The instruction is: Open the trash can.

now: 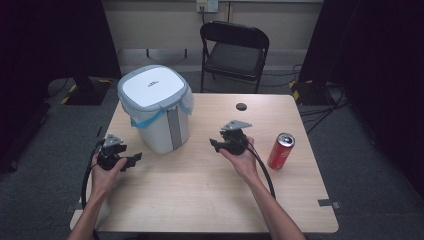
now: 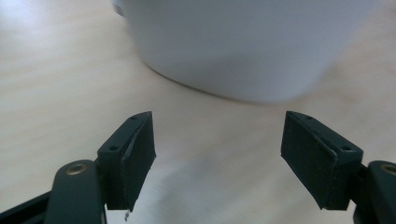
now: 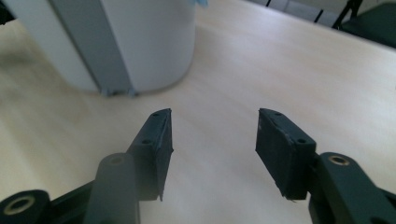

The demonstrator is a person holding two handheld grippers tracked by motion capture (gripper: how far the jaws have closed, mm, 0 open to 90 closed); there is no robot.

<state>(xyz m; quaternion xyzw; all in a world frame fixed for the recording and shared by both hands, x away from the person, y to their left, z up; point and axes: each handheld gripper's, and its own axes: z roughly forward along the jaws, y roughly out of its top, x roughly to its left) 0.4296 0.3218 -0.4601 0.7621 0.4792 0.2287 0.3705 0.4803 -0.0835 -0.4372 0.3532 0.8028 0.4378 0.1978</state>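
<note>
L gripper (image 1: pixel 131 161) and R gripper (image 1: pixel 216 145): jaws apart, nothing between, both aimed at bin (image 1: pixel 156 107) on bench (image 1: pixel 200 200). Can (image 1: pixel 281 150) right of R gripper.

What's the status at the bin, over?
Left tool and right tool both open, empty. White bin upright between them, lid shut, untouched. Red can stands right of the right tool, clear of the path.

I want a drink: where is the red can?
In the high view the red can stands upright on the table's right side, just right of the right gripper.
</note>
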